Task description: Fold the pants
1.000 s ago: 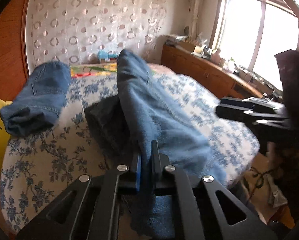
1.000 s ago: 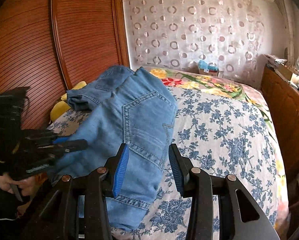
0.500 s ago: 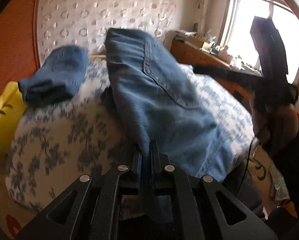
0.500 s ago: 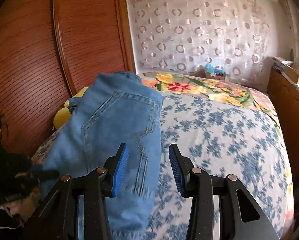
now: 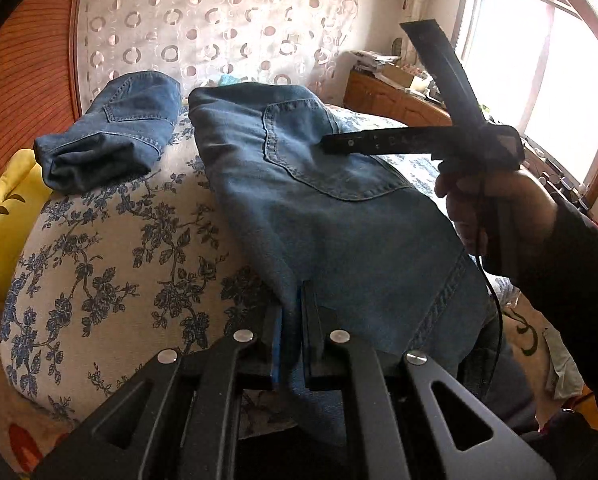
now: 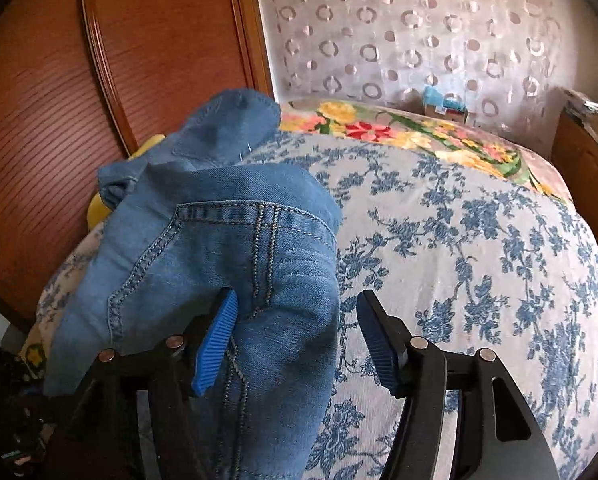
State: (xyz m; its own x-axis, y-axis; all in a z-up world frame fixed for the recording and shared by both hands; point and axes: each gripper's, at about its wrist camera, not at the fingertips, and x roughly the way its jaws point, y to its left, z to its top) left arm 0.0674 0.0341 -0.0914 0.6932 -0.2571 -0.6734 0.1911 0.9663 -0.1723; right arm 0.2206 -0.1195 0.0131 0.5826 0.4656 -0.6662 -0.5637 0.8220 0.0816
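Light blue jeans (image 5: pixel 339 216) lie along the flowered bed (image 5: pixel 119 264), back pocket up. My left gripper (image 5: pixel 293 320) is shut on their near edge at the foot of the bed. In the left wrist view a hand holds my right gripper (image 5: pixel 328 143) over the pocket. In the right wrist view the jeans (image 6: pixel 219 256) bulge up between my right gripper's (image 6: pixel 295 340) blue pads (image 6: pixel 215 344). Its jaws are opening; the right pad stands clear of the denim.
A second, folded pair of darker jeans (image 5: pixel 111 132) lies at the bed's far left beside a yellow pillow (image 5: pixel 3 220). A wooden wardrobe (image 6: pixel 79 80) stands along the left. A wooden cabinet (image 5: pixel 391 100) runs under the window. Bare bedspread (image 6: pixel 479 264) stretches right of the jeans.
The jeans have been swung over and laid flatter on the bed. My right gripper has moved across above the pocket and its jaws have widened. The left gripper keeps its hold.
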